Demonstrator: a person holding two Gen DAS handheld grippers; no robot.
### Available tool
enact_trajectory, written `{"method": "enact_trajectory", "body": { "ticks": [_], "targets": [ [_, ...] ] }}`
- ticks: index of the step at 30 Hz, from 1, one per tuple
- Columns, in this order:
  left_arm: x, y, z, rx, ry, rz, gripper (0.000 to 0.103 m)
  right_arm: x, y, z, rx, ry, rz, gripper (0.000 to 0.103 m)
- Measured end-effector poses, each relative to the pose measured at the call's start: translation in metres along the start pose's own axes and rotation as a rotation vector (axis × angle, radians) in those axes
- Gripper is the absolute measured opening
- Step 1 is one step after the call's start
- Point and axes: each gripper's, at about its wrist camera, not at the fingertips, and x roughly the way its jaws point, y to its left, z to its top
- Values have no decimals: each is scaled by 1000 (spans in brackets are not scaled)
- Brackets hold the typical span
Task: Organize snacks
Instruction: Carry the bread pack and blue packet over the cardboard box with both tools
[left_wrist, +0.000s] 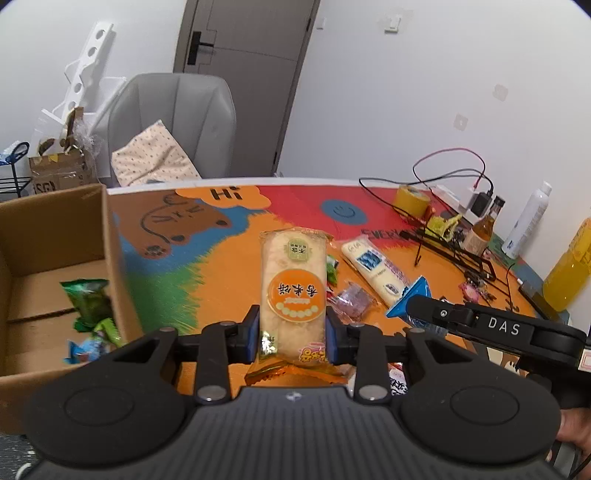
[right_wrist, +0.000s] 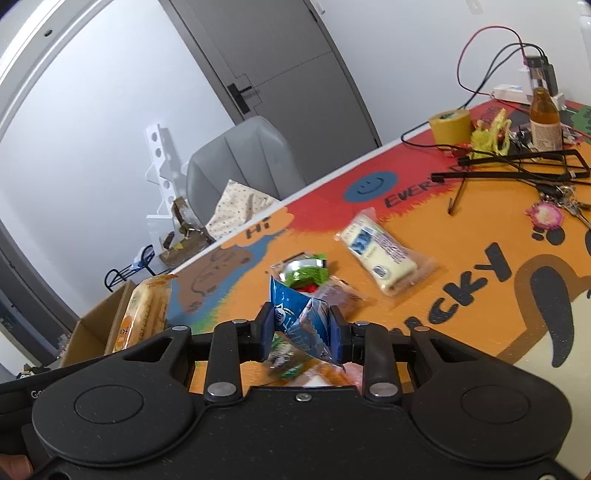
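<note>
My left gripper (left_wrist: 293, 328) is shut on a long rice cracker pack (left_wrist: 293, 291) with an orange round label, held above the colourful table mat (left_wrist: 221, 266). The same pack (right_wrist: 146, 314) shows at the left of the right wrist view. My right gripper (right_wrist: 303, 328) is shut on a blue snack packet (right_wrist: 301, 314); its blue tip (left_wrist: 408, 299) also shows in the left wrist view. On the mat lie a white and blue pack (left_wrist: 375, 271), a purple wrapper (left_wrist: 351, 301) and a green snack (right_wrist: 306, 271). A cardboard box (left_wrist: 55, 236) at the left holds green and blue packets (left_wrist: 90, 302).
At the far right of the table stand a yellow tape roll (left_wrist: 412, 199), tangled cables (left_wrist: 450, 177), a black wire rack (left_wrist: 458, 251), a brown bottle (left_wrist: 484, 229), a white spray bottle (left_wrist: 528, 221) and a yellow bottle (left_wrist: 569, 273). A grey chair (left_wrist: 173, 122) stands behind the table.
</note>
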Motion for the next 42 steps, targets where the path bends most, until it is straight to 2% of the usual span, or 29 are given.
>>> {"method": "enact_trajectory", "body": {
  "ticks": [22, 42],
  "targets": [
    [-66, 52, 7, -85, -124, 88, 33, -9, 66, -5, -87, -9, 102, 28],
    [-91, 109, 17, -179, -178, 186, 33, 6, 128, -3, -146, 13, 205, 28]
  ]
}}
